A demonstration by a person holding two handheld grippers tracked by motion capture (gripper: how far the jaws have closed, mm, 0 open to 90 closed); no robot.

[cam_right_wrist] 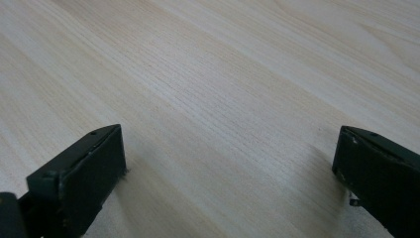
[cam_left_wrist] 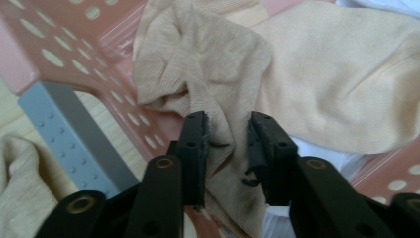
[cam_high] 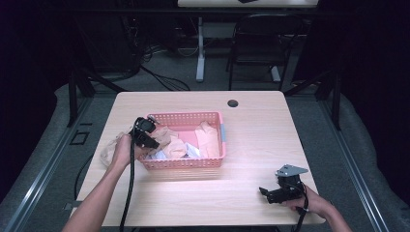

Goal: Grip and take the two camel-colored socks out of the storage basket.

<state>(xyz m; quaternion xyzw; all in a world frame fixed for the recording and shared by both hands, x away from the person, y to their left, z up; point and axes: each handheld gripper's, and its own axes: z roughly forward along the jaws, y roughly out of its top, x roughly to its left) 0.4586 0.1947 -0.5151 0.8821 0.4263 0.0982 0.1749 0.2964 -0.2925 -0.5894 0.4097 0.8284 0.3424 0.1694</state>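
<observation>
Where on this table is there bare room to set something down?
The table is bare right of the pink basket, up to the right tool, and along the far edge by the round hole. The front strip is free too. It is crowded at the basket's left end, where the left tool pinches a beige sock beside another sock.

Your left gripper (cam_high: 143,132) is all black, blocky body with a round lens-like end, thick black cable (cam_high: 129,188) trailing off it toward you. Up close its jaws are matte black plastic, ribbed pads chipped at the edges, brass-coloured screw inserts (cam_left_wrist: 165,162) at the pivots. Your right gripper (cam_high: 283,192) is black too, grey three-cornered plate (cam_high: 291,169) with small holes on top, thin black cable at the wrist. Your arms show no sleeves.
</observation>
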